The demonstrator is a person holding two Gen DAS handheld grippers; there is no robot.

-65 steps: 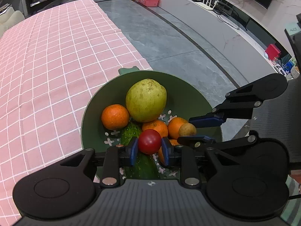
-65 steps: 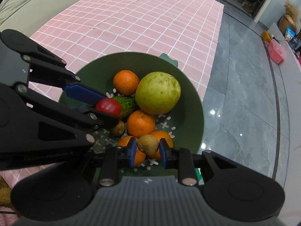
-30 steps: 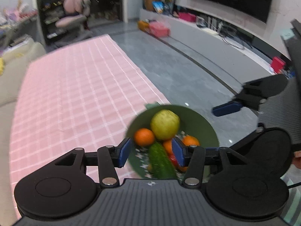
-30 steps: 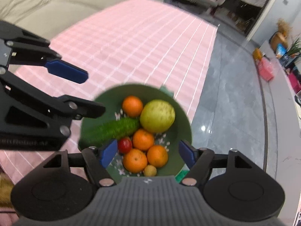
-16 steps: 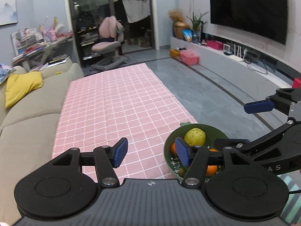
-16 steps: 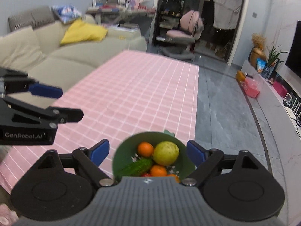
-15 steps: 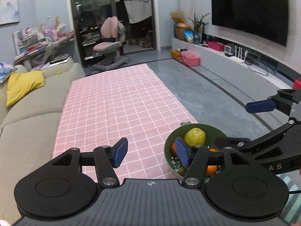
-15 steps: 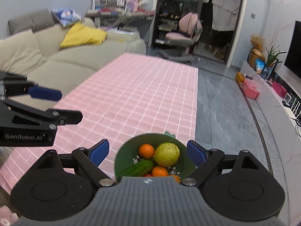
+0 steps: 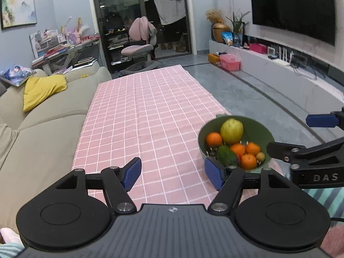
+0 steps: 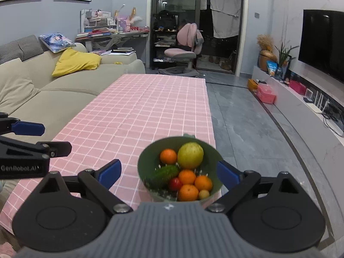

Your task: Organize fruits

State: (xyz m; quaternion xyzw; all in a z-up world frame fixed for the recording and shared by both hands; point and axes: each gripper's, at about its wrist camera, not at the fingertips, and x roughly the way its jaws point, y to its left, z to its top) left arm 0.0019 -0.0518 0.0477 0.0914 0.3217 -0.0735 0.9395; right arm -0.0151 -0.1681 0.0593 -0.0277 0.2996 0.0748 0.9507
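Fruit gathered in the bowl, both grippers clear of it

The green bowl (image 10: 144, 163) at the worktop's (image 10: 137, 111) near right corner holds oranges, a pear (image 10: 190, 154), a cucumber, a tomato and a small longan-like fruit. Left gripper (image 9: 173, 174) and right gripper (image 10: 169, 172) hover with jaws spread, empty. No loose fruit shows; the task looks essentially done.
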